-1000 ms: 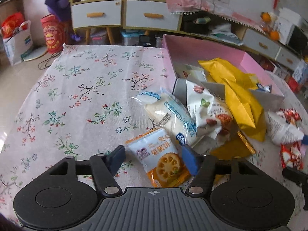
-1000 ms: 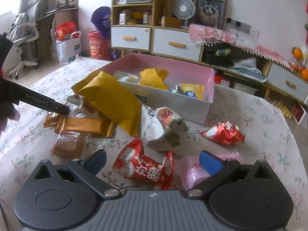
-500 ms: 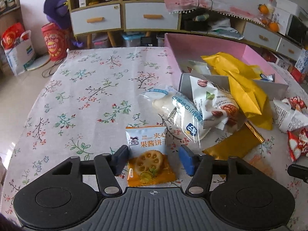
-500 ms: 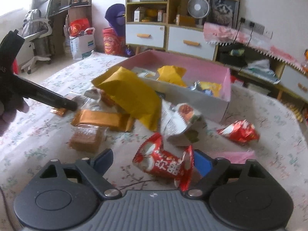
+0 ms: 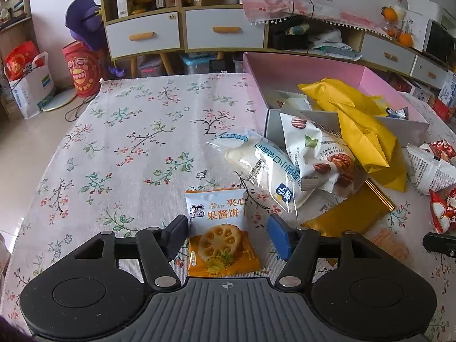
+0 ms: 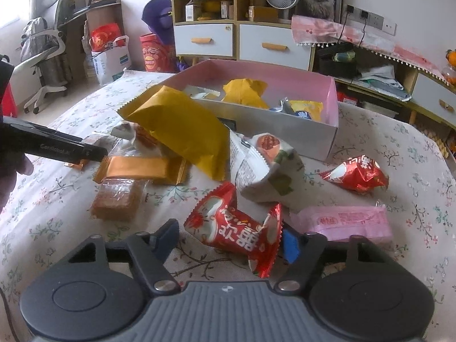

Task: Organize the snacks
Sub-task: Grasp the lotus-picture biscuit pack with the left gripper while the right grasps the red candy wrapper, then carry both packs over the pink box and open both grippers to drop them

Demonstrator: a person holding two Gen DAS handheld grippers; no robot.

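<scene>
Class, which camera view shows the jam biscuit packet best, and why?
The left wrist view: the jam biscuit packet lies whole, label readable, between the left gripper fingers. The right wrist view does not show it; there the left gripper appears only from the side.

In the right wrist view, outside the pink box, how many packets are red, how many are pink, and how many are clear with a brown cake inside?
Red packets: 2
Pink packets: 1
Clear packets with brown cake: 1
Total: 4
</scene>
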